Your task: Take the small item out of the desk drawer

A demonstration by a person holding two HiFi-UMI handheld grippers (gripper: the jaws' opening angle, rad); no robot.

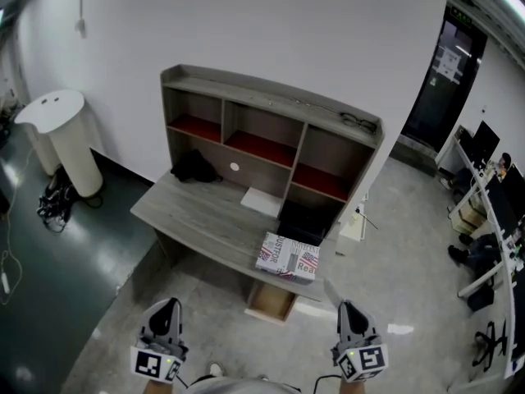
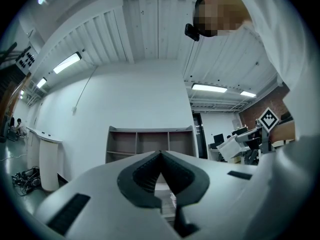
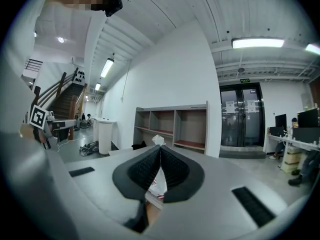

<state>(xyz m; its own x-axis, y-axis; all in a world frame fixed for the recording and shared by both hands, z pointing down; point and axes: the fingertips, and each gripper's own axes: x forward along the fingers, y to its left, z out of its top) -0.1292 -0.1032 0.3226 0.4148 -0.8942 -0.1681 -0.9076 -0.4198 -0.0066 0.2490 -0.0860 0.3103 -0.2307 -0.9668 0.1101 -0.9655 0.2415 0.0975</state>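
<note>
Low at the right of the head view, the right gripper (image 1: 345,306) has its jaws squeezed tight on the small white item (image 1: 331,290). It pokes out past the tips, just right of the open drawer (image 1: 271,300). Low at the left, the left gripper (image 1: 169,304) is closed too, with nothing in it.

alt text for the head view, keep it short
Looking down at a grey desk with a shelf hutch against a white wall, its drawer pulled open below a flag-print box. The left gripper and right gripper hover shut at the bottom edge.
</note>
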